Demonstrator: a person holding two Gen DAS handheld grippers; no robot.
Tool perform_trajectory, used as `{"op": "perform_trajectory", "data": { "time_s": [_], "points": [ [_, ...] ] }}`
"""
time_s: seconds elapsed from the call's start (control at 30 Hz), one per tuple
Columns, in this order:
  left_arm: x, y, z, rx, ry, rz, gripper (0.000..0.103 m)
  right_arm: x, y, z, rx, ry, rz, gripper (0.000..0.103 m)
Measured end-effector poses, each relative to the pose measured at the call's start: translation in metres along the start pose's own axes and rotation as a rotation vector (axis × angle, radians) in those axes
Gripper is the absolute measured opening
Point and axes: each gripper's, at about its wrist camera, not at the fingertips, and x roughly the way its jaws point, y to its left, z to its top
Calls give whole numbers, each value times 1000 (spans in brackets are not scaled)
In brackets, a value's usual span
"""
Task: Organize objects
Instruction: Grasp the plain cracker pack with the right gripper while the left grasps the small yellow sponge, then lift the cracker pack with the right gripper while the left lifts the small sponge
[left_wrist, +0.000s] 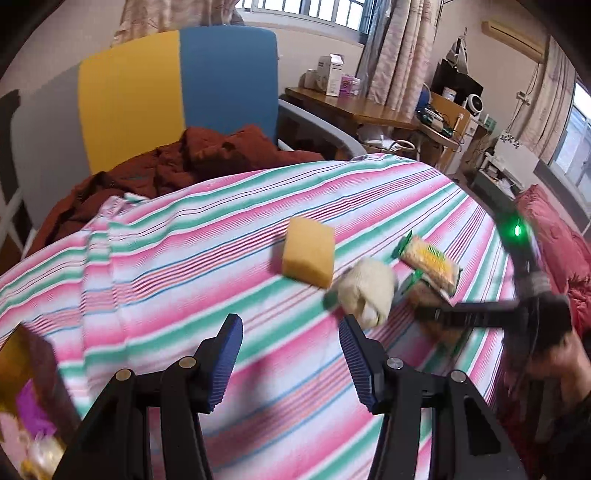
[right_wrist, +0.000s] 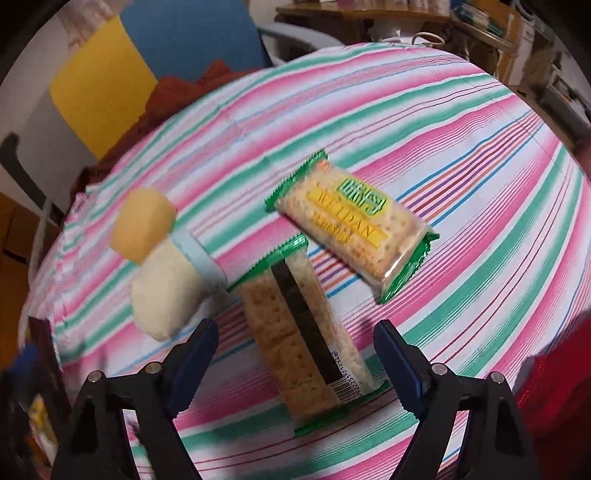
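On the striped bedsheet (left_wrist: 184, 266) lie a yellow sponge (left_wrist: 308, 251), a white fluffy cloth bundle (left_wrist: 367, 291) and two green-edged cracker packets (left_wrist: 430, 262). My left gripper (left_wrist: 291, 332) is open and empty, above the sheet short of the cloth. My right gripper (right_wrist: 295, 338) is open, its fingers either side of the near cracker packet (right_wrist: 310, 339), which lies face down. The other packet (right_wrist: 351, 225) lies face up beyond it. The sponge (right_wrist: 142, 229) and cloth (right_wrist: 166, 291) are to its left. The right gripper also shows blurred in the left wrist view (left_wrist: 443, 314).
A brown-red jacket (left_wrist: 177, 166) is heaped at the bed's head against a yellow and blue headboard (left_wrist: 177, 88). A red quilt (left_wrist: 554, 236) lies at the right edge. A box with colourful items (left_wrist: 26, 398) sits at the near left. A cluttered desk (left_wrist: 369, 107) stands behind.
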Motion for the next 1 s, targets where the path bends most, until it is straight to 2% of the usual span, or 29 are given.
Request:
{"op": "perform_trajectory", "data": {
  "time_s": [0.07, 0.23, 0.3, 0.37, 0.5, 0.7, 0.77, 0.87, 0.9, 1.0],
  "points": [
    [12, 2, 10, -13, 3, -39, 55, 6, 3, -1, -24, 27, -26, 81],
    [40, 0, 31, 24, 7, -35, 56, 11, 11, -2, -109, 37, -141, 62],
    [49, -3, 40, 41, 1, -43, 58, 10, 13, -3, -123, 32, -147, 55],
    [58, -7, 46, 60, 3, -49, 67, 10, 15, -4, -139, 32, -152, 55],
    [83, -17, 58, 99, 48, -48, 67, 8, 14, -5, -149, 33, -145, 55],
    [123, -24, 64, 160, 118, -4, 67, 7, 12, -7, -160, 37, -138, 62],
    [135, -18, 64, 136, 148, -13, 63, 7, 14, -7, -165, 40, -135, 64],
    [144, -5, 61, 50, 170, -85, 58, -1, 0, -10, -171, 41, -134, 66],
    [142, -2, 59, 33, 159, -100, 54, -1, -2, -10, -173, 42, -134, 66],
    [130, -3, 46, 40, 129, -59, 52, -3, -5, -11, -186, 39, -143, 65]
  ]
}}
